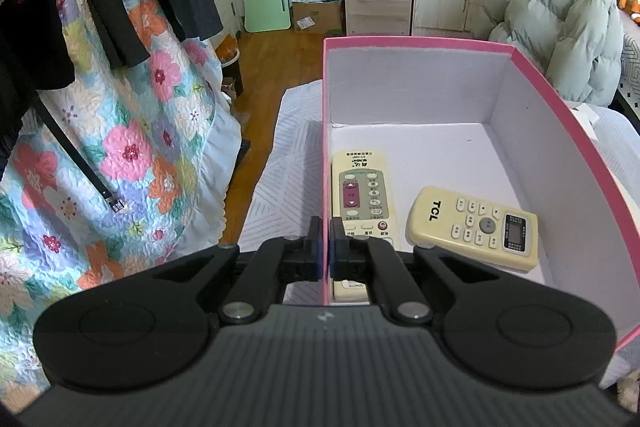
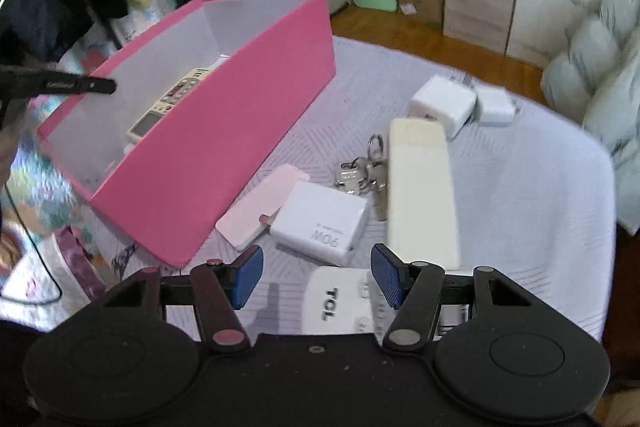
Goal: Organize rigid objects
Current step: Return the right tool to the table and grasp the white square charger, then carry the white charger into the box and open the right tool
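Note:
A pink box with a white inside holds two cream remotes: a long one along its left wall and a TCL one lying across. My left gripper is shut on the box's left wall. In the right wrist view the box stands at the left. My right gripper is open above a white TCL remote. A cream remote, a white 90W charger, a pink card and keys lie beyond.
Two more white chargers lie further back on the grey quilted surface. A floral quilt and dark clothes hang at the left. A puffy grey coat sits at the right. Wood floor and cupboards are behind.

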Demonstrator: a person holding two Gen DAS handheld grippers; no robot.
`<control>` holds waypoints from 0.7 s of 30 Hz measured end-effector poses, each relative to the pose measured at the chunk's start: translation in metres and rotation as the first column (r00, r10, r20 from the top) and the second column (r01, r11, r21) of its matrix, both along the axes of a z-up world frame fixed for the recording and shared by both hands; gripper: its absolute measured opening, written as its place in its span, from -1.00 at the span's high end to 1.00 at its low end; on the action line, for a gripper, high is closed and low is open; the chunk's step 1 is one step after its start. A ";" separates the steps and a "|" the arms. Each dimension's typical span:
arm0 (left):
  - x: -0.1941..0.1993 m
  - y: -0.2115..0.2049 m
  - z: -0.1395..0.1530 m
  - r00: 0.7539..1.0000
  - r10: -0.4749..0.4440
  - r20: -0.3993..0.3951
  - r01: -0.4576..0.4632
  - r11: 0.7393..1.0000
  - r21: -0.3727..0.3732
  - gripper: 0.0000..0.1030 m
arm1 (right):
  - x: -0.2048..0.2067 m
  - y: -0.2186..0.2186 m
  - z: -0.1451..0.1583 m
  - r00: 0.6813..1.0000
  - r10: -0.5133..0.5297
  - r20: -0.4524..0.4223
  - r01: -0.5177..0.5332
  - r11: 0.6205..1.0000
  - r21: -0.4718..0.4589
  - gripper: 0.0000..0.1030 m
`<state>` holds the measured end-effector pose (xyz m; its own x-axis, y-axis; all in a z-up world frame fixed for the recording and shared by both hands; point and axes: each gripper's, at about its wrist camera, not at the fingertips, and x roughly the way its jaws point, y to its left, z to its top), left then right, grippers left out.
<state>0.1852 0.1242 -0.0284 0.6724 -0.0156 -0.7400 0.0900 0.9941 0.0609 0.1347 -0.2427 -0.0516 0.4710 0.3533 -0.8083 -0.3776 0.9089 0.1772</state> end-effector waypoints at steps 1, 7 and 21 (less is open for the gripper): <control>0.001 0.000 0.000 1.000 0.001 -0.003 -0.001 1.000 -0.001 0.96 | 0.002 0.001 -0.004 1.000 -0.010 -0.009 0.010 1.000 0.008 -0.26; 0.000 -0.004 0.000 1.000 0.000 -0.005 0.000 1.000 0.021 0.95 | 0.023 0.015 -0.018 0.996 -0.074 -0.043 0.076 0.996 0.040 -0.33; 0.000 -0.004 0.001 1.000 -0.003 0.001 0.003 1.000 0.025 0.95 | 0.050 0.009 -0.034 0.957 -0.245 -0.154 0.262 0.959 0.109 -0.29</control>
